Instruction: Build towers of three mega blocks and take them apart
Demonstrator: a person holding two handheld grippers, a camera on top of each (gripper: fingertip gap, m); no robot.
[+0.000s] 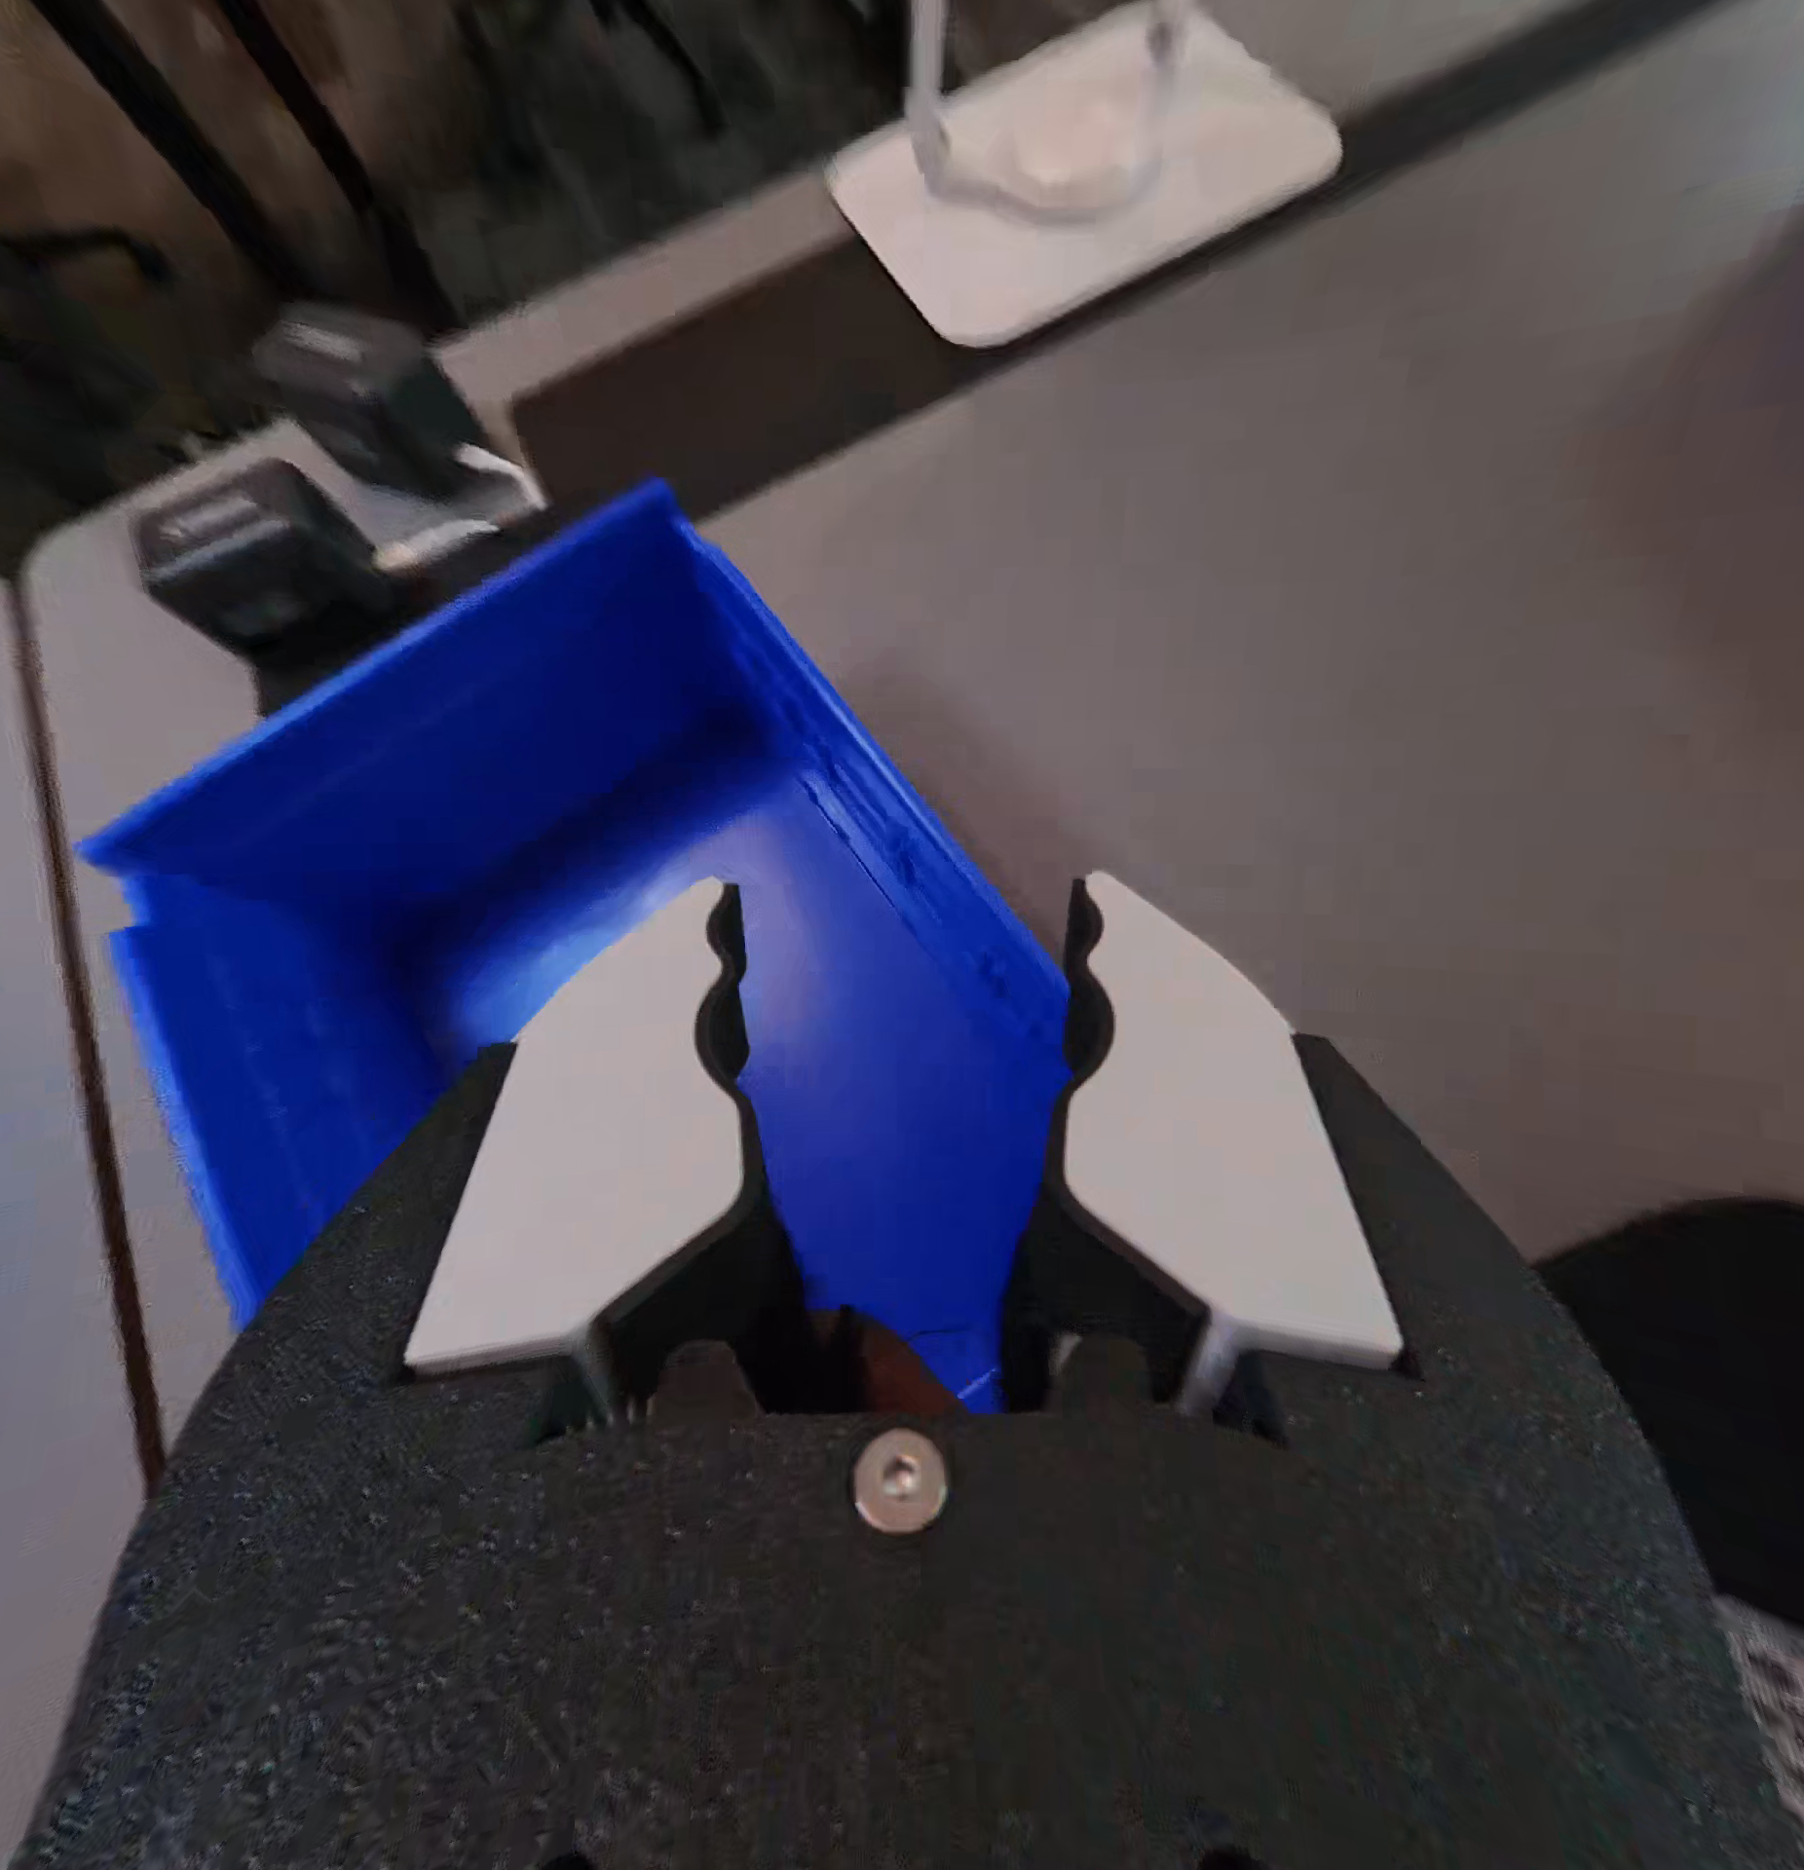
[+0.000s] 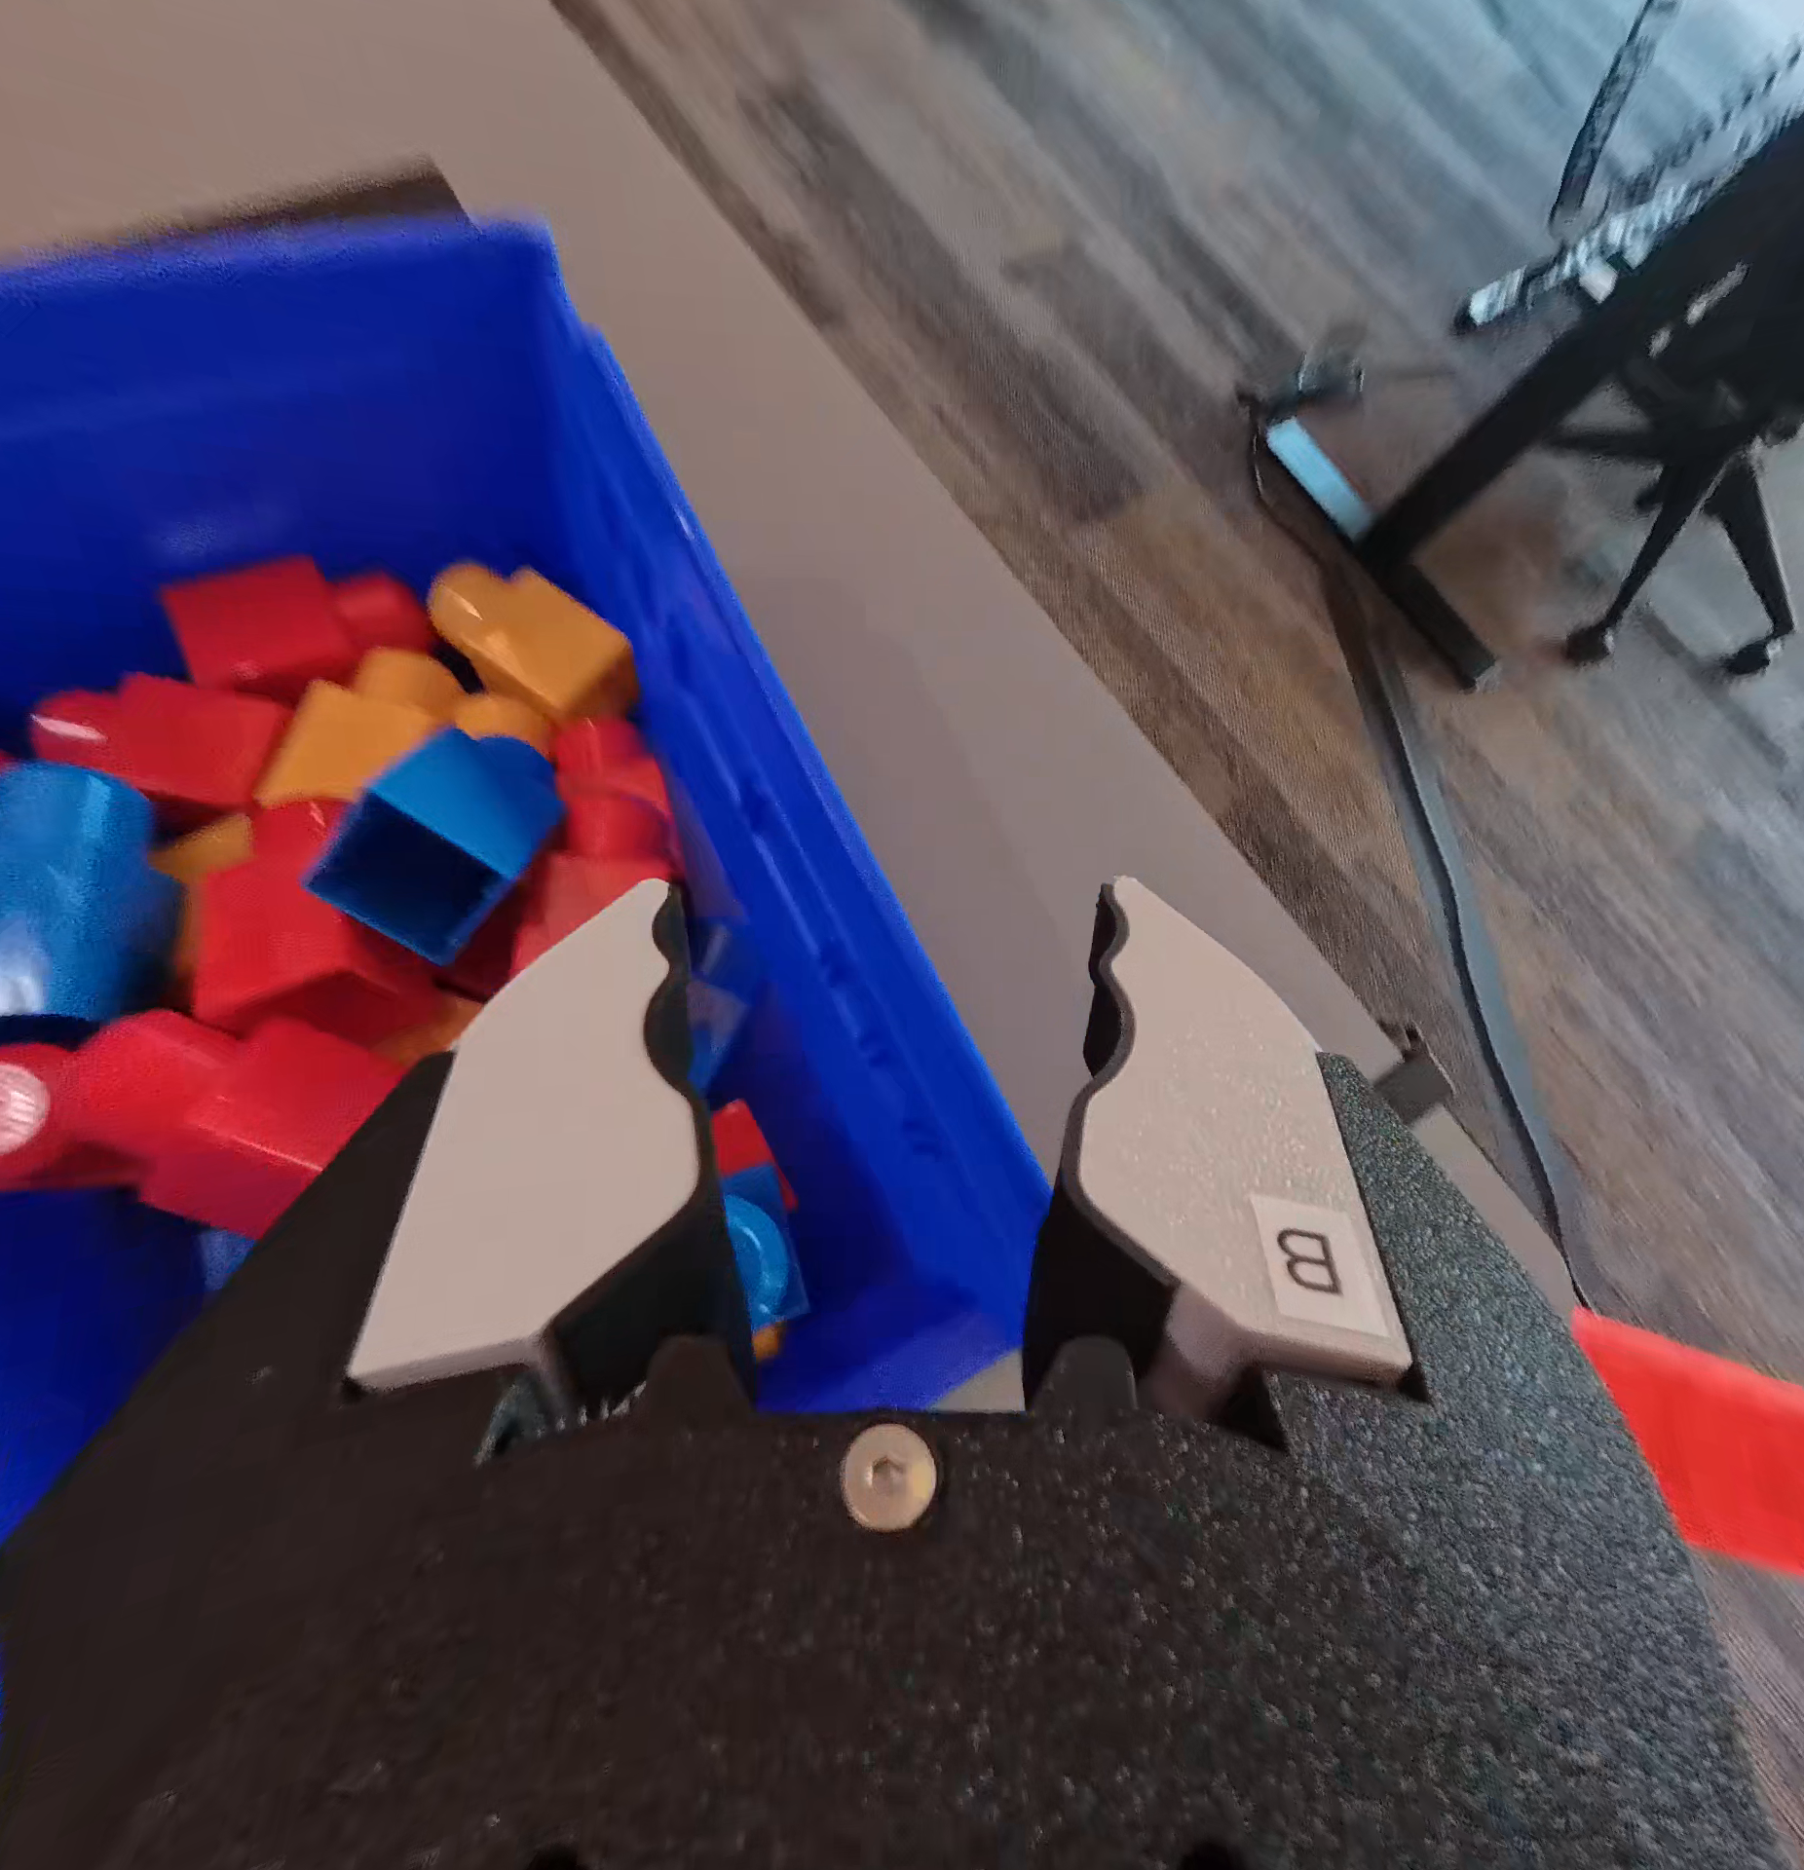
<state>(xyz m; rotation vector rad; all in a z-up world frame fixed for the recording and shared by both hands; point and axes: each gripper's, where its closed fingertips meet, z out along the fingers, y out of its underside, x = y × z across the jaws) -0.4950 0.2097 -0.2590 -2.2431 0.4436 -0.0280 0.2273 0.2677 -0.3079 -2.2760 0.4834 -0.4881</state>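
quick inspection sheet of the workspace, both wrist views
surface: pale grey table, bare near the bin
job's things: blue bin holding loose red, orange and blue blocks; no tower seen
clutter: white stand base and dark devices at the table's far edge
grippers: left gripper open over the bin, empty; right gripper open, empty, straddling the bin's wall
cables: dark cable on the floor
surroundings: wood-look floor, black chair

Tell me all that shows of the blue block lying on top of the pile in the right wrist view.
The blue block looks like glossy plastic, square and hollow. It lies tipped on its side atop red and orange blocks in the blue bin, open underside toward the camera, stud end pointing away. The open right gripper hovers near without touching it.
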